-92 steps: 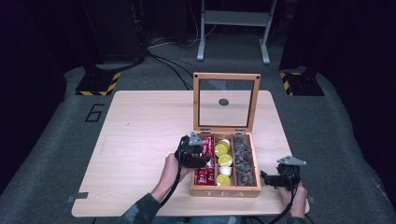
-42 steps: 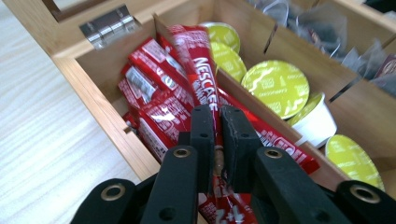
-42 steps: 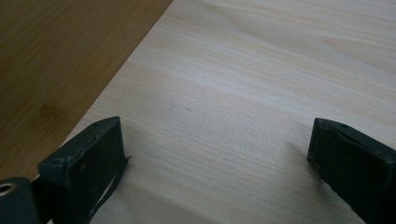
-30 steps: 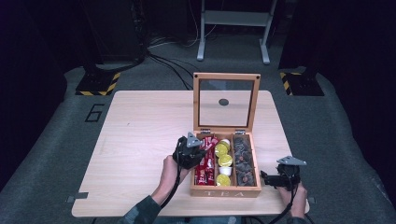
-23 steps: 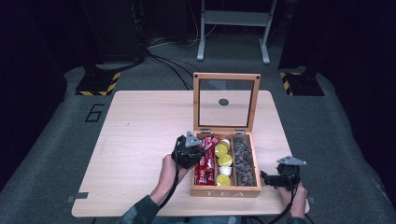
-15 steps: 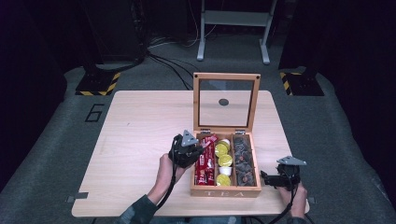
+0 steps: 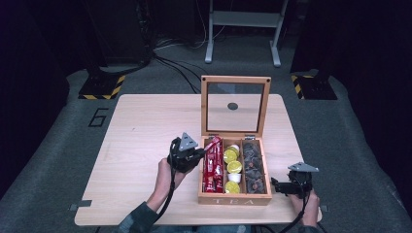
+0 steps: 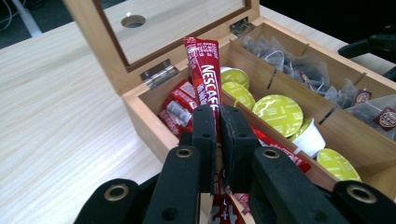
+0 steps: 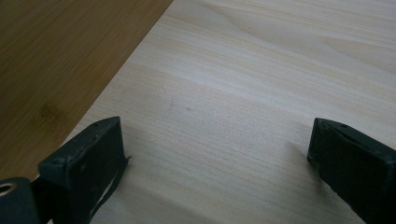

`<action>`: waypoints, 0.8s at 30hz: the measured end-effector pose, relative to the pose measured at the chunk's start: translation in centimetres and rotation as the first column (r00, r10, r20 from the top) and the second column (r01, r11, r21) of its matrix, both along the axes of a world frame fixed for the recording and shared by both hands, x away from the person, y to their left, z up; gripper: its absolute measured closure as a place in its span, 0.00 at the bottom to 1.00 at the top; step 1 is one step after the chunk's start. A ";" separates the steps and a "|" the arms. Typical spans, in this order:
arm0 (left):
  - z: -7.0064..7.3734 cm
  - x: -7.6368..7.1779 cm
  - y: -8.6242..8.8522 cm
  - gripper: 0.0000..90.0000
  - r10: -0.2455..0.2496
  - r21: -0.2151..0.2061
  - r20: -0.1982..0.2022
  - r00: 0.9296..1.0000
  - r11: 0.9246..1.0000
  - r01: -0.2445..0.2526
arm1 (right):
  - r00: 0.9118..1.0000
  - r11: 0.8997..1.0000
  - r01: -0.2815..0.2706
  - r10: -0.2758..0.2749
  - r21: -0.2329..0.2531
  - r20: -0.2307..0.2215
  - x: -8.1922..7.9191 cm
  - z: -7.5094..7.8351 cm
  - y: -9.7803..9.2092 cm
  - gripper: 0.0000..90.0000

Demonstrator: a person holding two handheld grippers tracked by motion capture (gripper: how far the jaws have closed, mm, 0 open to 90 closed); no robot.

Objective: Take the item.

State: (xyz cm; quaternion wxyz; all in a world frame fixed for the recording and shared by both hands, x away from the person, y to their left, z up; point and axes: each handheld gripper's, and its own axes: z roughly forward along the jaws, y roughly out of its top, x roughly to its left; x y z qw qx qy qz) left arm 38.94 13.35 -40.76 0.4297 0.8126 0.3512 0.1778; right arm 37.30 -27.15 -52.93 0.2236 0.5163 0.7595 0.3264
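Note:
A wooden tea box (image 7: 234, 200) stands on the table with its glass lid (image 7: 235, 104) upright. My left gripper (image 7: 194, 156) is at the box's left side, shut on a red Nescafe stick (image 8: 205, 74). The stick tilts up over the left compartment, where more red sticks (image 7: 210, 177) lie. The middle compartment holds yellow-topped capsules (image 8: 278, 109). Dark tea bags (image 8: 303, 70) sit in the right compartment. My right gripper (image 7: 286, 187) rests low on the table just right of the box, open, with bare wood between its jaws (image 9: 219, 149).
The table (image 7: 141, 136) has broad free room to the left of the box and behind it. Its right edge and front edge lie close to my right gripper. The box's side wall (image 9: 56, 56) is just left of the right gripper's jaws.
My left gripper has drawn back a little to the left with the red stick in it, so the stick's end tilts up out of the left compartment. The right gripper has not moved.

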 end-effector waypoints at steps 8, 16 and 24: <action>0.1 0.3 1.7 0.94 0.039 -0.012 0.011 0.999 0.999 -0.039 | 1.000 1.000 0.000 0.000 0.000 0.000 0.0 0.0 0.0 0.04; 0.3 0.6 3.4 0.94 0.074 -0.011 0.028 0.997 0.997 -0.073 | 1.000 1.000 0.004 -0.004 0.003 -0.002 0.0 0.0 0.0 0.04; 0.3 1.1 5.3 0.94 0.119 -0.014 0.036 0.992 0.993 -0.119 | 1.000 1.000 0.004 -0.004 0.003 -0.002 0.0 0.0 0.0 0.04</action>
